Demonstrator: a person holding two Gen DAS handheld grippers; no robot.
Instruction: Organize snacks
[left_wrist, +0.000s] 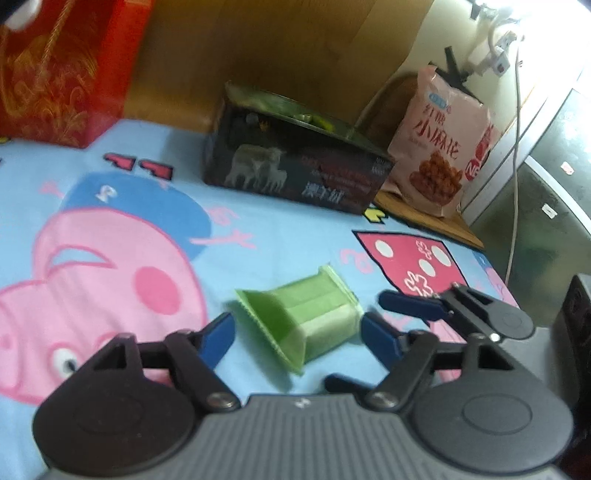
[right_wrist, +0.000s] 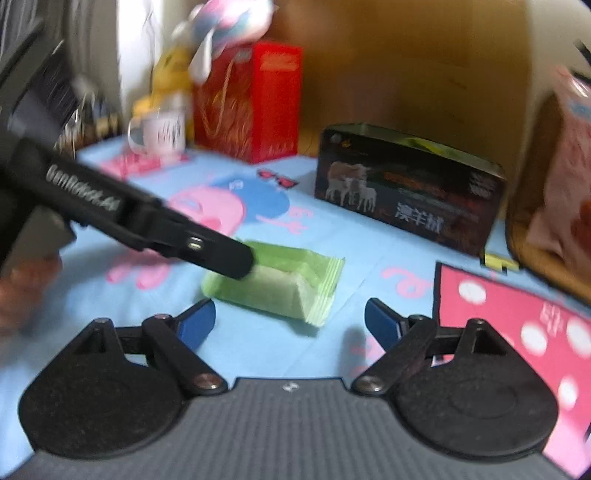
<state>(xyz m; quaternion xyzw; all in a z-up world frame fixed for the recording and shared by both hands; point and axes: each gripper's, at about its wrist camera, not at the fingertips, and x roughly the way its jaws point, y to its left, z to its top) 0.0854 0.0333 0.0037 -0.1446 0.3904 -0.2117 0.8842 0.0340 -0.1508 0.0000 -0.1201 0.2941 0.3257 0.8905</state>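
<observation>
Left wrist | green snack packet (left_wrist: 314, 314) light, crinkly, crushable; take by sealed end | left hand-held gripper (left_wrist: 297, 334) wide apart around it, gripping nothing | right hand-held gripper (right_wrist: 290, 319) agape, empty

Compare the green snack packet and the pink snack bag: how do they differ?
The green snack packet lies flat on the cartoon blanket; the pink snack bag stands upright at the back. The packet looks smaller and plain, the bag larger with printed characters and a food picture. Both look sealed.

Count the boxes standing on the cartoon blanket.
2. A red box stands at the far left by the mug; a dark box stands further right, beside the pink snack bag. Others may be hidden.
</observation>
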